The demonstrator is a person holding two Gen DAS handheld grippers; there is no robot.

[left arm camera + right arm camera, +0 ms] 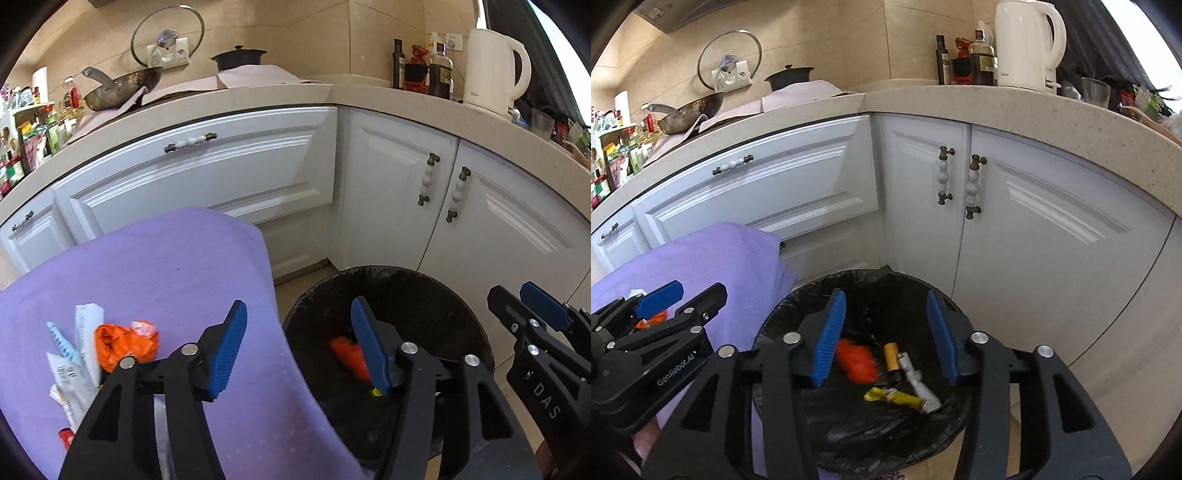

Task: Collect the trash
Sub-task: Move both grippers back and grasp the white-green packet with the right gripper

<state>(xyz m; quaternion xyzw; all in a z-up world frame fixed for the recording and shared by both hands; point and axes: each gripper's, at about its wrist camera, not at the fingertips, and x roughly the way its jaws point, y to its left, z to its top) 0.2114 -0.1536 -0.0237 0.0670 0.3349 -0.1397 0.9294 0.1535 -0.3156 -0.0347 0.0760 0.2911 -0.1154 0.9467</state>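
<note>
My R gripper (886, 332) hangs over the round bin w/ black plastic liner (798, 295), jaws spread wide, nothing between them. Already in the bin: crumpled orange wrapper (855, 360), yellow scrap (892, 397), small tan cylinder (891, 356), grey-white tube-like piece (918, 380). My L gripper (299, 343) is also wide open and empty, straddling the edge of the purple cloth-covered surface (166, 266) and the bin.

Still to collect, on the cloth just L of my L gripper: crumpled orange plastic wrapper (123, 343), white printed paper packets (79, 354), a small red bit (66, 437) near the bottom edge.

Next step as I judge it: swing L gripper over the orange wrapper, come down w/ jaws wide, pinch the bulk not a loose corner, avoid snagging cloth. Lift clear before crossing to bin; release over centre. Keep R out of the path.
</note>
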